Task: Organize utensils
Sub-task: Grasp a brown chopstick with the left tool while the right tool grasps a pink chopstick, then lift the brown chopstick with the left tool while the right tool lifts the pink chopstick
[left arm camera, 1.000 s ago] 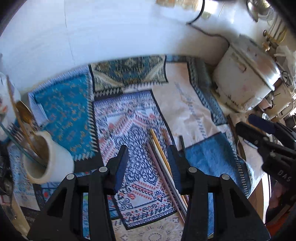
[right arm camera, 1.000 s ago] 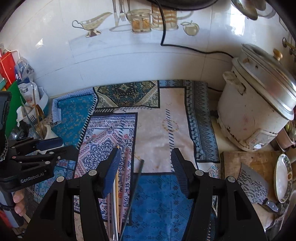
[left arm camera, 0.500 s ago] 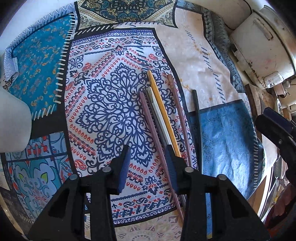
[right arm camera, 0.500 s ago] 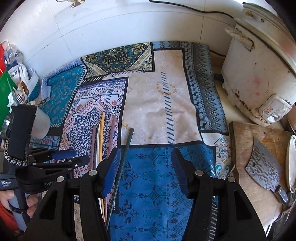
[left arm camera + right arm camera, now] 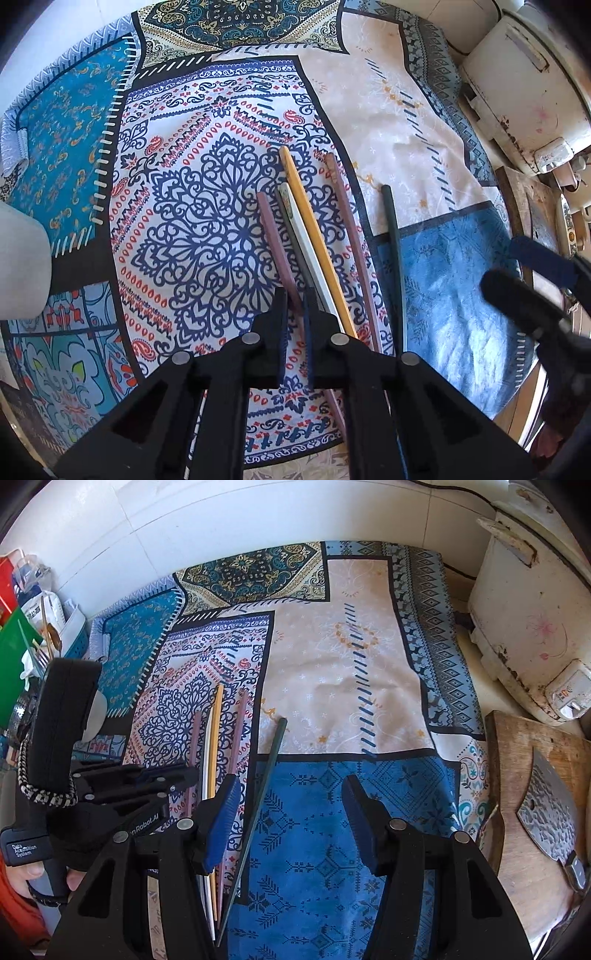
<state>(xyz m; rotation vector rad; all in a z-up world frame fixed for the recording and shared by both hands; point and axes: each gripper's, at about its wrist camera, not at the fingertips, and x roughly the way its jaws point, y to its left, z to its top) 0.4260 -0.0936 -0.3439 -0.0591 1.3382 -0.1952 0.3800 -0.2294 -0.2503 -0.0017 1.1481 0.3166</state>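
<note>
Several chopsticks lie side by side on the patterned cloth (image 5: 192,229): a pink one (image 5: 275,240), a dark one, a white one (image 5: 301,236), a yellow one (image 5: 308,225), another pink one (image 5: 345,221) and a dark green one (image 5: 393,236) apart on the right. My left gripper (image 5: 295,301) is low on the cloth with its jaws nearly closed around the leftmost pink chopstick. My right gripper (image 5: 290,805) is open and empty above the blue patch, with the dark green chopstick (image 5: 264,779) just inside its left finger. The left gripper also shows in the right wrist view (image 5: 184,773).
A white utensil cup (image 5: 20,266) stands at the left, with spoons and forks (image 5: 46,635) in it. A white rice cooker (image 5: 532,627) stands at the right. A wooden cutting board (image 5: 517,812) with a cleaver (image 5: 550,812) lies front right. Tiled wall behind.
My left gripper came down onto the cloth and its jaws closed in on the leftmost pink chopstick. My right gripper lowered and tilted down a little, staying open.
</note>
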